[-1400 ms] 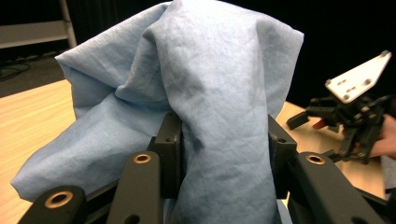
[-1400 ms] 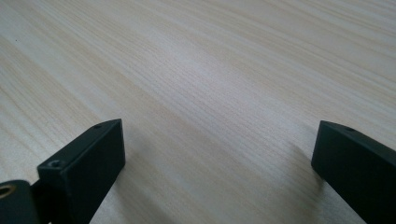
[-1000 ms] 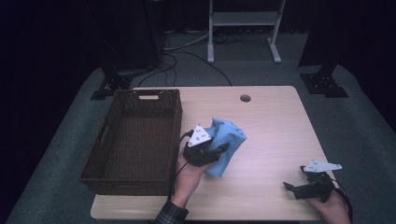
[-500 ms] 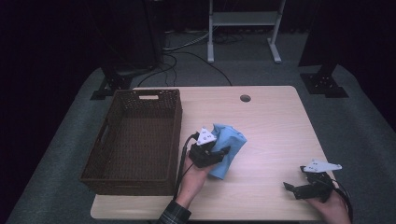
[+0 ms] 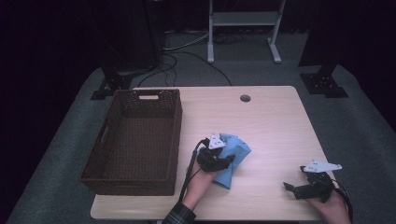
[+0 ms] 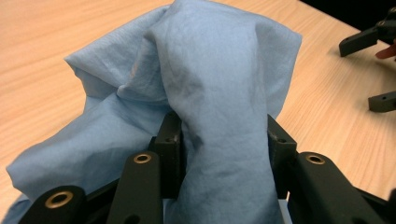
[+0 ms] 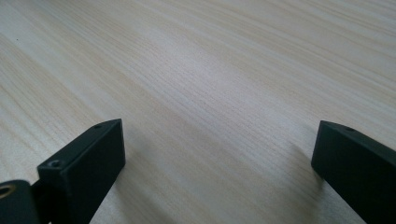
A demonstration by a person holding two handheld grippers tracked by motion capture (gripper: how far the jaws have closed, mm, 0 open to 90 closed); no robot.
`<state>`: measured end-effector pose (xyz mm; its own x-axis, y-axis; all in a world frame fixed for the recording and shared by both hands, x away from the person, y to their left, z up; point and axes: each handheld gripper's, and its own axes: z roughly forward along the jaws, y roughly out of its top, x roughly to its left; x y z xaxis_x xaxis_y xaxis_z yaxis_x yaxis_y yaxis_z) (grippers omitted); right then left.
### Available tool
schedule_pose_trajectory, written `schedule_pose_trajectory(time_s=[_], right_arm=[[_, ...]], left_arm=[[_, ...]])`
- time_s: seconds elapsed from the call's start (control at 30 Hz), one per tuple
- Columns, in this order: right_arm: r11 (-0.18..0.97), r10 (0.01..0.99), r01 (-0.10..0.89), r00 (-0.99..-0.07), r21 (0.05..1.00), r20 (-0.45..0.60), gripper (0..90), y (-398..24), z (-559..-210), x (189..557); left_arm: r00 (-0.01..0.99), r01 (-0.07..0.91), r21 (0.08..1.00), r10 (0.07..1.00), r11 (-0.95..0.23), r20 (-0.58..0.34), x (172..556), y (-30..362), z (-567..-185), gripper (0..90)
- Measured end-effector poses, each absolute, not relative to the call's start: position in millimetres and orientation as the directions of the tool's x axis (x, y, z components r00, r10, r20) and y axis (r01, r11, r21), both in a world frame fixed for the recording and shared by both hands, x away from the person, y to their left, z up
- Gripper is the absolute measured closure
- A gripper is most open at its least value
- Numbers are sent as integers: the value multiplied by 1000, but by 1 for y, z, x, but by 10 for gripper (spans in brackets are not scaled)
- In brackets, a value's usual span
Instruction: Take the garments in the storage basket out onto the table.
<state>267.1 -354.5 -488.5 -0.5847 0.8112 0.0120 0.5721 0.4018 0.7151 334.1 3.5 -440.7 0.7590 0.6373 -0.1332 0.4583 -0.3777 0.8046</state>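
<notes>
High view, left to right: brown wicker basket (image 5: pixel 133 140) on the desk (image 5: pixel 271 126), then left claw (image 5: pixel 223 163) on a crumpled blue cloth (image 5: pixel 236 151) just right of the basket, then right claw (image 5: pixel 294 189) near the front right corner, well apart from the cloth. Left gripper view, closer: a thick fold of cloth (image 6: pixel 210 93) pinched between the black jaws of the left claw (image 6: pixel 223 140), the rest bunched on the wood; other claw off at the right edge. Right gripper view: right claw (image 7: pixel 217 154) spread wide over bare desk (image 7: pixel 210 70), nothing between the jaws.
</notes>
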Motion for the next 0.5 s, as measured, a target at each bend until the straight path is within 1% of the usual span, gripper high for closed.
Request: schedule_pose_trajectory(time_s=[0.17,0.5], right_arm=[[402,811,572,-585,715,12,16,-355,-488,267],[402,811,572,-585,715,12,17,-355,-488,267]], left_arm=[[759,469,785,639,-404,-125,336,-3,-451,585],[752,484,772,647,-413,-126,340,-5,-460,564]])
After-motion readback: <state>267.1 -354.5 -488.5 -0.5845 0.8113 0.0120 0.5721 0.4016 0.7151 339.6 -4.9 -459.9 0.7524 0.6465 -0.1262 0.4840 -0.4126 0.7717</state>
